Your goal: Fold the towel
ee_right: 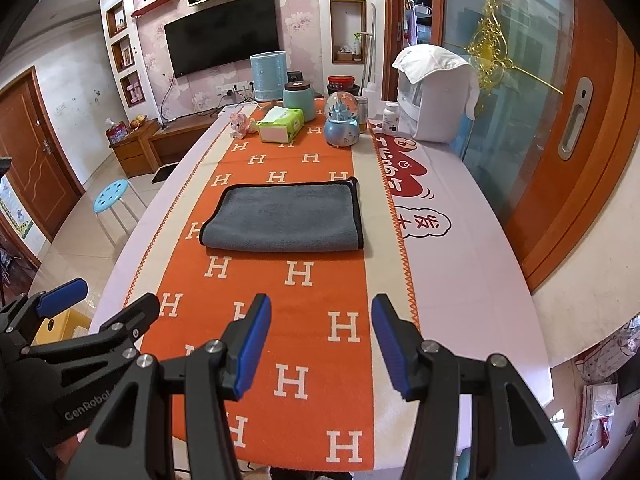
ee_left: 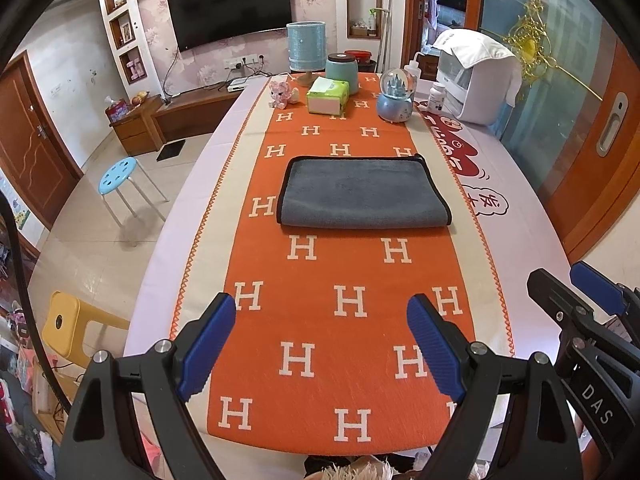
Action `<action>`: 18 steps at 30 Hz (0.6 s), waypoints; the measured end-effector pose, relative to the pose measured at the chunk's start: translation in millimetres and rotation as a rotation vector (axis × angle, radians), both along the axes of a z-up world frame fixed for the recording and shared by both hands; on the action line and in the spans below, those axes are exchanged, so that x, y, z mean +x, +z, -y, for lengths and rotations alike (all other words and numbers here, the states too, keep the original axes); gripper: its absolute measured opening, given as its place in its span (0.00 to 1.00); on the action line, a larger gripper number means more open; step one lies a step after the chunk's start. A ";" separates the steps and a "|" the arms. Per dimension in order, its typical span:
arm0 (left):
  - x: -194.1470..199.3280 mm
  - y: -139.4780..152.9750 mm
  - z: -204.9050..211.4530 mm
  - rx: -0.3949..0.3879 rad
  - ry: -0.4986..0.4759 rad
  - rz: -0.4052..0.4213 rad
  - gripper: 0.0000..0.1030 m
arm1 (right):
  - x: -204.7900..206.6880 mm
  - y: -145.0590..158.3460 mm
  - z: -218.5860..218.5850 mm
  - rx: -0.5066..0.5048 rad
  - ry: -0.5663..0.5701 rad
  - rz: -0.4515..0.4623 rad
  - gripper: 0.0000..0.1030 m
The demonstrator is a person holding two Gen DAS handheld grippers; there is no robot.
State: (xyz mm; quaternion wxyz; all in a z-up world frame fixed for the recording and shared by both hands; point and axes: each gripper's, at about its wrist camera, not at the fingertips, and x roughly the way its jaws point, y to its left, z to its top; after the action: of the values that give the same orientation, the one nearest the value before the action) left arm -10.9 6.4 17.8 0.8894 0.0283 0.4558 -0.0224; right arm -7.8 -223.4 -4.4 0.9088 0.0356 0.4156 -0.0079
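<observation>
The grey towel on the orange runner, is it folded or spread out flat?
Folded. The grey towel shows a rounded doubled edge nearest the camera, with black piping only along the other three sides. How many folds, I cannot tell.

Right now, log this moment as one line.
towel: folded, flat on runner | left tongs: open, empty, short of towel | right tongs: open, empty, short of towel

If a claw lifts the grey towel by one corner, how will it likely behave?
The grey towel looks soft and plush, so it would probably droop limply. It already lies doubled, with a rounded fold at the near edge, so the layers would likely fall open. It lies on the woven orange runner, so it may drag rather than slide.
</observation>
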 end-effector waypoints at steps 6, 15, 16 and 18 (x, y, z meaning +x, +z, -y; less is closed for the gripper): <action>-0.7 -0.2 -0.6 0.000 -0.003 -0.002 0.84 | 0.3 0.6 -1.0 0.001 0.000 0.001 0.51; 1.6 -1.1 0.8 0.001 -0.005 -0.007 0.84 | 0.6 0.8 -1.2 0.001 0.001 0.002 0.51; 1.5 -0.9 0.7 0.001 -0.005 -0.007 0.84 | 0.6 0.7 -1.3 0.001 0.001 0.001 0.51; 2.2 -1.4 0.8 0.001 -0.006 -0.007 0.84 | 0.6 0.7 -1.4 0.001 0.000 0.001 0.51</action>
State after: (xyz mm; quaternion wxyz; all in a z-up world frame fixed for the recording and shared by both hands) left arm -8.8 5.6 16.4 0.8877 0.0300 0.4587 -0.0248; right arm -7.2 -222.0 -3.7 0.9090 0.0361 0.4151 -0.0074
